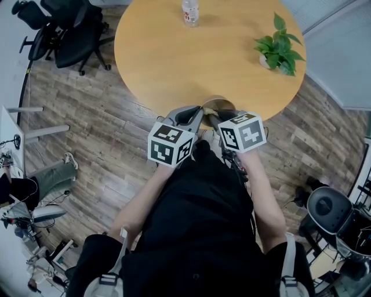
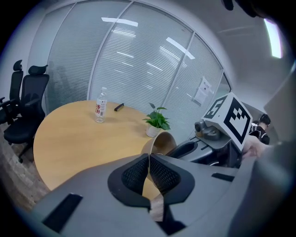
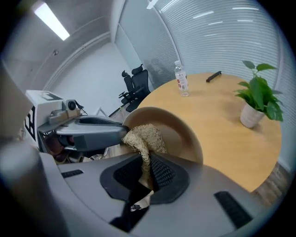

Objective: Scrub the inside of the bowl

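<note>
Closest in are two grippers, both clamped. The left gripper (image 2: pixel 149 159) pinches the rim of the one tan bowl (image 2: pixel 158 141). The right gripper (image 3: pixel 147 159) grips a single straw-coloured scrubber (image 3: pixel 143 135), its wad pushed inside the bowl. The bowl's tipped up at the near edge of the round table (image 1: pixel 168 58). Further out there's one potted plant (image 1: pixel 279 46), one water bottle (image 1: pixel 190 11), and two black office chairs (image 1: pixel 72 29).

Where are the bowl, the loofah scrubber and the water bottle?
bowl (image 3: pixel 178 133), right gripper view, inner wall.
loofah scrubber (image 3: pixel 141 136), right gripper view, bunched middle.
water bottle (image 3: pixel 181 82), right gripper view, labelled body.
</note>
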The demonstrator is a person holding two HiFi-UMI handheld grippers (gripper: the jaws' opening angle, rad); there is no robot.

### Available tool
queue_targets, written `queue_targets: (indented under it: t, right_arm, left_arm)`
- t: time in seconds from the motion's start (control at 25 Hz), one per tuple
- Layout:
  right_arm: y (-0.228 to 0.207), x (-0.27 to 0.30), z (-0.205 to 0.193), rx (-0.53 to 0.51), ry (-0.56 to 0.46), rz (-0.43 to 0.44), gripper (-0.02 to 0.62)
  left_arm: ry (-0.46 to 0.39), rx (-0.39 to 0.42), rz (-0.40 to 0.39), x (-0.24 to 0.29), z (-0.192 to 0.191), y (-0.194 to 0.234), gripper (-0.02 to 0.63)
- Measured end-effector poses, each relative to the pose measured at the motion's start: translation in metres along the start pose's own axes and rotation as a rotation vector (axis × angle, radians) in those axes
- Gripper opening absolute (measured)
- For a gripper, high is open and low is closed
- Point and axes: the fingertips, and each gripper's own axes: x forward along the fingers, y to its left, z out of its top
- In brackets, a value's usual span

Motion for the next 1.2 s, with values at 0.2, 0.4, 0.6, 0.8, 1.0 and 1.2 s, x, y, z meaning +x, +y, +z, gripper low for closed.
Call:
queue_targets:
  t: [0.2,0.4,0.6,0.8,1.0,1.2]
  right_arm:
    - [0.003,0.001,0.001,0.177,-0.022,0.072,0.037]
    - [0.004,-0.007,0.016,0.412,-0.115,0.169,0.037]
    - [-0.009,-0.012,0.018,0.510,-0.171,0.131,0.037]
    - [-0.016,-0.014,0.022,0.509,-0.197,0.121,0.037]
    - [-0.009,-0.005,0.020,0.299,-0.136,0.060,0.037]
    - [-0.007,-0.002,0.017,0.037,-0.046,0.016,0.037]
  left_arm:
    - [0.014,0.006,0.016,0.002,-0.004,0.004,0.015]
    - [-0.002,-0.019,0.031,0.002,-0.003,0.010,0.015]
    - [-0.001,-0.025,0.077,0.001,-0.002,0.019,0.015]
    - [-0.008,-0.036,0.047,0.001,0.002,0.015,0.015]
    - [0.003,-0.027,0.002,0.006,0.004,-0.002,0.015]
    - [0.005,-0.031,0.000,0.007,0.005,-0.002,0.015]
